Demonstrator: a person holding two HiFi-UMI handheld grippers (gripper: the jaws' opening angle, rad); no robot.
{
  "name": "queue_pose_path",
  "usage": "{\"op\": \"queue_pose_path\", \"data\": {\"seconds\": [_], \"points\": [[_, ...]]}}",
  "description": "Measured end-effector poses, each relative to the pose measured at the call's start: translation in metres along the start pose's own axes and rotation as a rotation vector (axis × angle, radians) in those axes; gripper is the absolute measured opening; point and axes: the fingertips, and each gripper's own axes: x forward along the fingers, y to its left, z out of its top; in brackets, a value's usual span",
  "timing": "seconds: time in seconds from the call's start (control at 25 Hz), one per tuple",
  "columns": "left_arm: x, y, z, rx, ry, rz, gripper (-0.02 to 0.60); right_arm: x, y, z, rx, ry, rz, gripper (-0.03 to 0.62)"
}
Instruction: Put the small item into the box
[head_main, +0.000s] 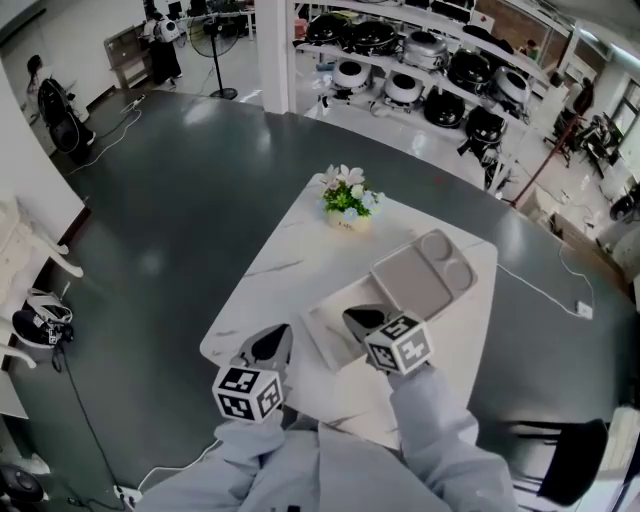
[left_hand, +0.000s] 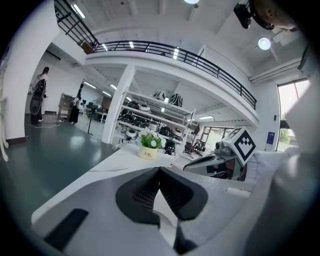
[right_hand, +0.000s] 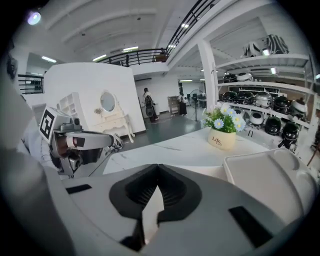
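A grey box (head_main: 425, 272) with moulded compartments lies open on the white marble table (head_main: 270, 265); the right gripper view has it at the right (right_hand: 270, 185). A flat white tray (head_main: 322, 340) lies just in front of it. My right gripper (head_main: 362, 320) hovers over this tray, jaws shut tip to tip (right_hand: 159, 167), with nothing visible between them. My left gripper (head_main: 272, 342) is to the tray's left over the table's near edge, also shut (left_hand: 160, 170) and empty. No small item shows in any view.
A pot of flowers (head_main: 348, 205) stands at the table's far end. Dark floor surrounds the table, with shelves of cookers (head_main: 420, 70) behind. A black chair (head_main: 575, 460) stands at the near right, and cables run across the floor.
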Motion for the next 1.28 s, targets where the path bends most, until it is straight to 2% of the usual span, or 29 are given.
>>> {"op": "queue_pose_path", "data": {"seconds": [0.28, 0.56, 1.04, 1.28], "points": [[-0.014, -0.014, 0.034, 0.092, -0.086, 0.000, -0.001, -0.047, 0.000, 0.032, 0.131, -0.265, -0.009, -0.006], [-0.028, -0.029, 0.064, 0.128, -0.162, -0.021, -0.002, -0.105, -0.005, 0.057, 0.156, -0.502, -0.059, -0.006], [-0.054, -0.034, 0.107, 0.168, -0.274, -0.008, -0.002, -0.175, -0.014, 0.073, 0.130, -0.671, -0.209, -0.006], [-0.065, -0.036, 0.124, 0.186, -0.324, 0.000, -0.002, -0.199, -0.014, 0.080, 0.142, -0.744, -0.241, -0.006]]}}
